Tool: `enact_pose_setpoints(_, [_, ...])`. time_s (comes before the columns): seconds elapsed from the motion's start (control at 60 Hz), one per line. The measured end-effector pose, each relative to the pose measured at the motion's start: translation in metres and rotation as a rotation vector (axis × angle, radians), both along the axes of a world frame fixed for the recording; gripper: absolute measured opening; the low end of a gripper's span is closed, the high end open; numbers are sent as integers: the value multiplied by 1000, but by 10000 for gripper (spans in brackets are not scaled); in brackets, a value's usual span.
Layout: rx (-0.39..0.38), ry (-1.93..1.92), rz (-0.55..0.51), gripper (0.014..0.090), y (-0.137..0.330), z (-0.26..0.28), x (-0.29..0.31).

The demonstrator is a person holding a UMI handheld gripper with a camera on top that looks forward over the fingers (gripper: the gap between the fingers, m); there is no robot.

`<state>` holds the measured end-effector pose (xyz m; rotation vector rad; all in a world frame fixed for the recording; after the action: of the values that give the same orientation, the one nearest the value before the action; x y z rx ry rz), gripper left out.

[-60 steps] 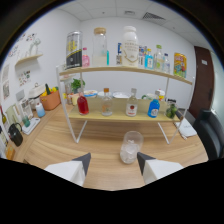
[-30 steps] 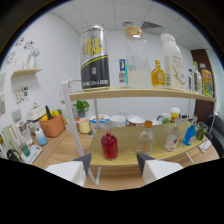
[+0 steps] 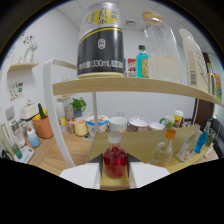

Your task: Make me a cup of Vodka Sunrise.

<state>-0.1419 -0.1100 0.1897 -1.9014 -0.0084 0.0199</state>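
Two fingers: the gripper (image 3: 116, 172) has its jaws spread, with a small red bottle (image 3: 115, 160) standing between them on the lower shelf (image 3: 145, 150); contact with the pads cannot be told.
Red bottle: white cap, red liquid, upright.
Above the red bottle: upper shelf (image 3: 135, 86), bearing a black and yellow can (image 3: 101, 40) marked 330mL.
Right of the can: a teal-capped bottle (image 3: 143, 61), then a large clear jar (image 3: 162, 50).
Behind the red bottle: a row of cups (image 3: 118, 124).
Right of the red bottle: a clear bottle with an orange cap (image 3: 164, 149).
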Motion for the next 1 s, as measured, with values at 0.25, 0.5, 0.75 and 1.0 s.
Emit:
enact_pose_setpoints(0.25, [20, -2, 33, 341, -4, 4, -1])
enact_pose_setpoints(0.5, [112, 8, 90, 340, -40, 48, 8])
enact_pose_setpoints(0.75, [126, 74, 54, 340, -89, 33, 53])
enact_pose_setpoints(1.0, [76, 92, 7, 338, -108, -13, 90])
